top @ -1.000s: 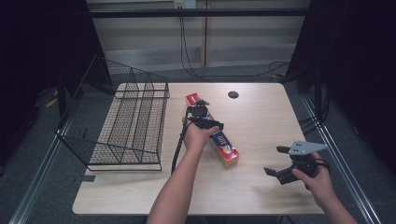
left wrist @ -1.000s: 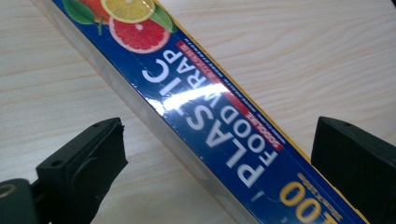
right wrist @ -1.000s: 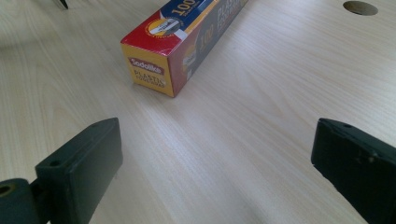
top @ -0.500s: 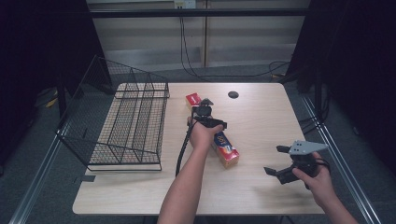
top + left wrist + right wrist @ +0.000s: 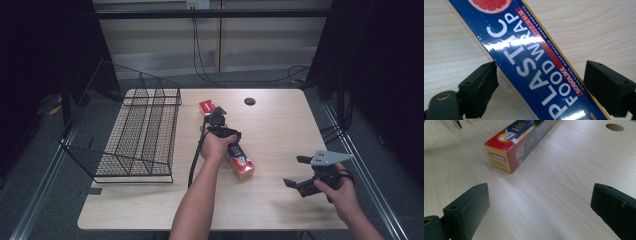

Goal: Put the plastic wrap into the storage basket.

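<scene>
Left gripper [image 5: 541, 95] has moved up along the plastic wrap box [image 5: 231, 141]; jaws now straddle it, open, not clamped. Grasp looks imminent. Right gripper [image 5: 301, 171] idles wide open, empty.

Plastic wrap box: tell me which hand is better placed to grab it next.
Left. Its tongs are open and straddle the plastic wrap box, one jaw on each side. The right tongs are also open, but sit apart from the box over bare table.
</scene>
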